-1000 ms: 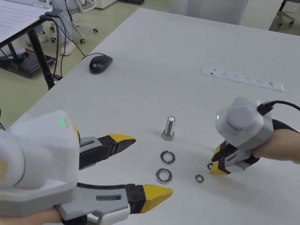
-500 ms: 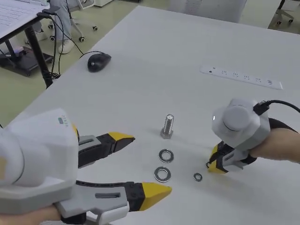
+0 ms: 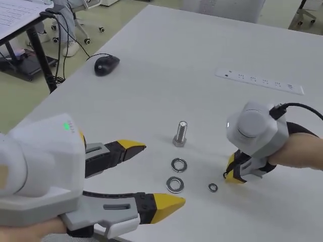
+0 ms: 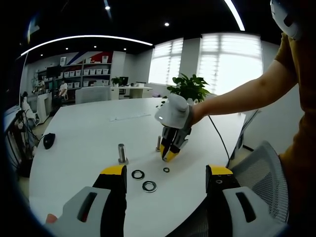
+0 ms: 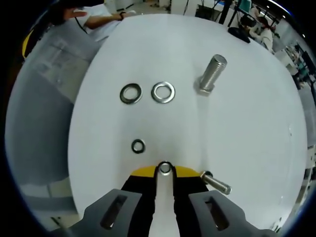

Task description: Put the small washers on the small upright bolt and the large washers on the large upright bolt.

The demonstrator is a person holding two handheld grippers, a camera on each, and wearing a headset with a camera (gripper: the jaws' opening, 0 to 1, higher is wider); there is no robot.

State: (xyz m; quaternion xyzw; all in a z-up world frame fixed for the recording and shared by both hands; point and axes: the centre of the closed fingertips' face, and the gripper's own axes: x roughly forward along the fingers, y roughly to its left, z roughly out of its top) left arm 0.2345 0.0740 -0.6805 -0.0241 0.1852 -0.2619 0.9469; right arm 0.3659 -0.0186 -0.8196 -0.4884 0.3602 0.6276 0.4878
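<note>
Landmark: large bolt (image 3: 181,133), standing upright on its head on the white table (image 3: 166,60).

Right gripper (image 5: 165,177): jaws together, pinching a small washer (image 5: 166,168) edge-on at the yellow tips. In the head view it sits to the right of the large bolt and nearer the person, tips down close to the table surface; contact with the table cannot be told.

Small bolt (image 5: 215,181): just beside the right gripper's tip, well apart from the large bolt. In the left gripper view it stands upright (image 4: 158,143) right behind that gripper.

Second small washer (image 3: 213,187): flat on the table, on the near right of the large bolt, just beside the right gripper's tips, not touching.

Two large washers: first large washer (image 3: 178,164) flat just in front of the large bolt, second large washer (image 3: 175,184) one step nearer the person. They lie close together but apart. Nothing is on the large bolt's shaft.

Left gripper (image 3: 151,174): jaws wide apart, holding nothing, on the near left of the large bolt with its tips pointing toward the large washers.

Computer mouse (image 3: 106,64): far left of the large bolt, near the table edge. Power strip (image 3: 260,81): beyond the bolt, to the right.
</note>
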